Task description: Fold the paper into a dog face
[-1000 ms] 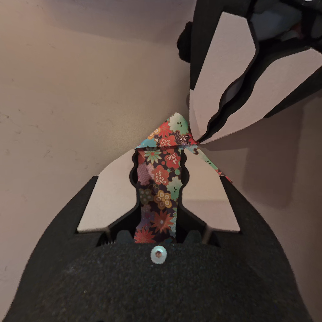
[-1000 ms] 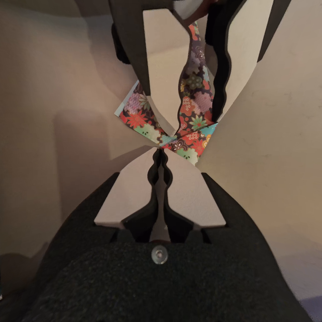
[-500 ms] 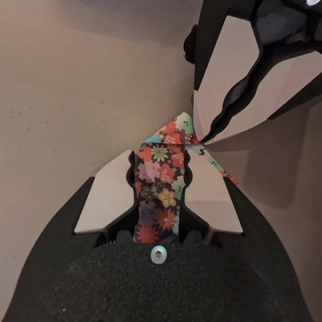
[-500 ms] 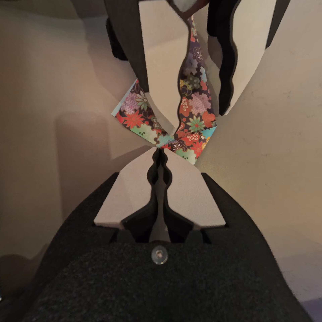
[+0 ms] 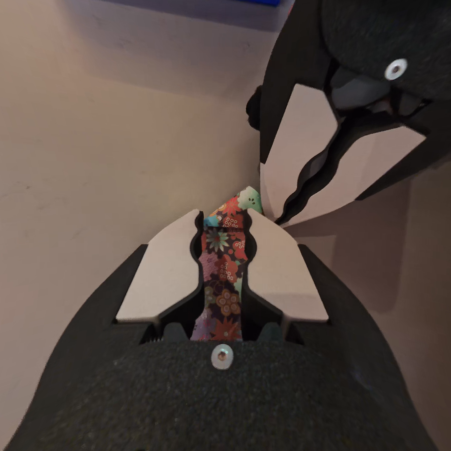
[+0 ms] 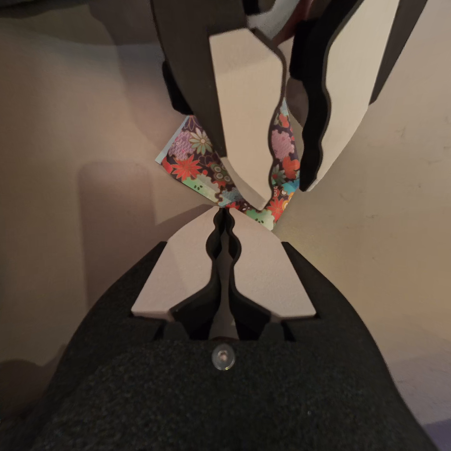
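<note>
The floral origami paper (image 5: 223, 268) lies folded on the beige table (image 5: 97, 146). My left gripper (image 5: 224, 214) is open and sits low over it, one finger on each side, with a strip of the pattern showing in the gap. A small folded flap (image 5: 246, 200) pokes out past its fingertips. My right gripper (image 6: 224, 210) is shut, its tip touching the paper's edge at the crease. In the right wrist view the paper (image 6: 190, 166) spreads left under the left gripper (image 6: 284, 197). The right gripper (image 5: 280, 220) also shows at the upper right of the left wrist view.
Bare table (image 6: 366, 219) surrounds the paper on all sides. A blue strip (image 5: 244, 2) runs along the table's far edge in the left wrist view. The two grippers stand tip to tip, very close together. The gap from one gripper's tips to the other's is roughly 4 cm.
My left gripper has slid forward over the paper toward the folded flap, and its jaws have narrowed a little. The right gripper's tip has stayed at the crease.
</note>
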A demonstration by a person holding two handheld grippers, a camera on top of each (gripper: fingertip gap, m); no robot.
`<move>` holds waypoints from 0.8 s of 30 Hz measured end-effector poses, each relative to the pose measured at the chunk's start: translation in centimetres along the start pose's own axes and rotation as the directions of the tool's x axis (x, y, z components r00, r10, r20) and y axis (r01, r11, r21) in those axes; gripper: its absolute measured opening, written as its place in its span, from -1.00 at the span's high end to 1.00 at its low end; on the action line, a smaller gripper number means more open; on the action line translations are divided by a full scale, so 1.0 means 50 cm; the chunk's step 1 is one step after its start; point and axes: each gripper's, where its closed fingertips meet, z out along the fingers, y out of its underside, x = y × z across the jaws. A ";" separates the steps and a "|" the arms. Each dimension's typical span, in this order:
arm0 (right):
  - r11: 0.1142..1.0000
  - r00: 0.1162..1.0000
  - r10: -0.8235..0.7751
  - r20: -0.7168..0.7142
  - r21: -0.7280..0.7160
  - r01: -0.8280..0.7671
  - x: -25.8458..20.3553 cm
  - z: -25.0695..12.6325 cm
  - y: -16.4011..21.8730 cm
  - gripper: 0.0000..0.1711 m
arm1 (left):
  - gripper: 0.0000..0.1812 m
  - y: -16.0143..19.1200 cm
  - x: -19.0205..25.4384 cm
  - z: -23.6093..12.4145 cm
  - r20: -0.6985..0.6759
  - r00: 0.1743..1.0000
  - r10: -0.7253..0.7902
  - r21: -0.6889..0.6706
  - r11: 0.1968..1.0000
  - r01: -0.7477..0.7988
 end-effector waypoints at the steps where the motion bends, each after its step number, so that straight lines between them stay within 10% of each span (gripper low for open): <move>1: 1.000 1.000 0.001 0.000 0.000 -0.001 0.000 0.000 0.000 1.00 | 0.67 0.003 -0.001 0.003 0.001 1.000 -0.003 -0.008 1.000 0.003; 24: 1.000 1.000 0.012 -0.008 0.004 -0.012 0.003 0.001 -0.002 1.00 | 1.00 0.017 -0.014 0.016 0.062 0.997 0.036 -0.033 0.999 -0.034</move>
